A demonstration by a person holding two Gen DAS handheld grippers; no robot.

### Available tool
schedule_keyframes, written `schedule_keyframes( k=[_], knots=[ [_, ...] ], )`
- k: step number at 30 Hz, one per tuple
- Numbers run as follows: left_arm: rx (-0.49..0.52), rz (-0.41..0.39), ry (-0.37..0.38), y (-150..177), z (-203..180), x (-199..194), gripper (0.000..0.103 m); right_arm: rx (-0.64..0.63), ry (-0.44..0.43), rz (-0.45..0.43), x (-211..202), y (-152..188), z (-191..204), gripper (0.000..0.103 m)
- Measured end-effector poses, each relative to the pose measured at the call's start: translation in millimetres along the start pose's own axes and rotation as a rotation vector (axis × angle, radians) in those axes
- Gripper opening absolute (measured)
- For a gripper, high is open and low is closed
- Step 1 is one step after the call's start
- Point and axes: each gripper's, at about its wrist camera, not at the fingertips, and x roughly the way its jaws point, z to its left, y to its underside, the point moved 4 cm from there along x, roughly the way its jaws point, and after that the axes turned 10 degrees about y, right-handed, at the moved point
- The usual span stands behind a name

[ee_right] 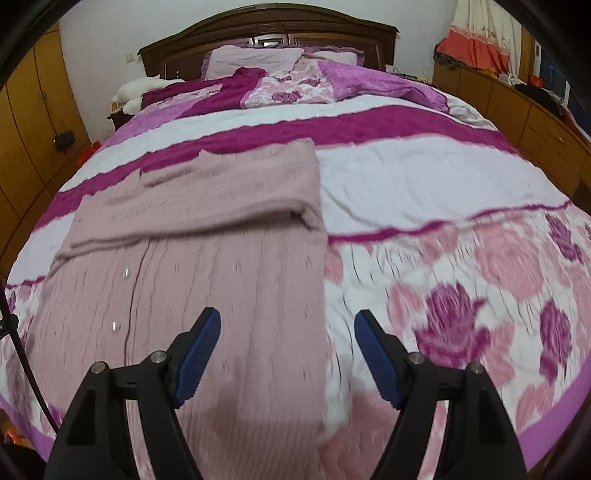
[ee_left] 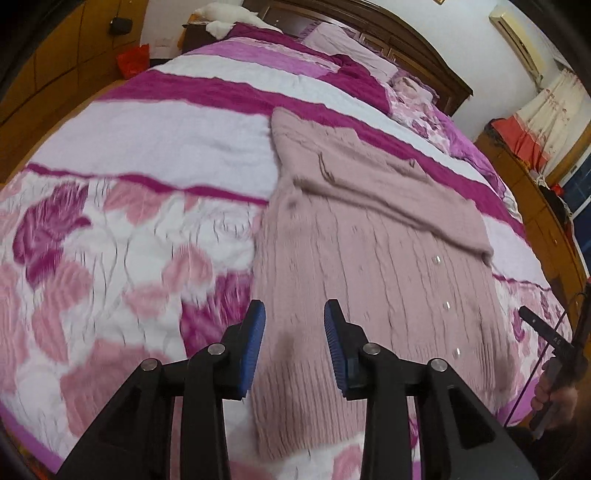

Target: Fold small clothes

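A dusty-pink cable-knit cardigan (ee_left: 369,251) with small clear buttons lies flat on the bed, its sleeves folded across the upper body. It also shows in the right wrist view (ee_right: 229,258). My left gripper (ee_left: 294,314) is open and empty, hovering over the cardigan's lower left hem corner. My right gripper (ee_right: 287,325) is open and empty, hovering over the cardigan's lower right edge, one finger above the knit and one above the quilt. The right hand and its gripper handle (ee_left: 554,369) show at the far right of the left wrist view.
The bed carries a pink, white and magenta floral quilt (ee_right: 461,266) with pillows (ee_right: 255,59) against a dark wooden headboard (ee_right: 266,26). Wooden cabinets (ee_right: 29,122) line the left side and a low wooden unit (ee_right: 535,118) the right. A black cable (ee_right: 22,350) hangs at left.
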Motion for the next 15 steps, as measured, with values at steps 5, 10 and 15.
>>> schedule_keyframes(
  k=[5,10,15],
  knots=[
    [-0.013,0.007,0.007,30,-1,-4,0.009,-0.002,0.009,0.023,-10,30,-11,0.078],
    [-0.155,-0.014,-0.001,67,25,-1,0.009,0.075,0.051,0.077,2,59,-37,0.079],
    [-0.231,-0.059,0.041,80,32,0,0.010,0.193,-0.087,0.166,26,91,-48,0.081]
  ],
)
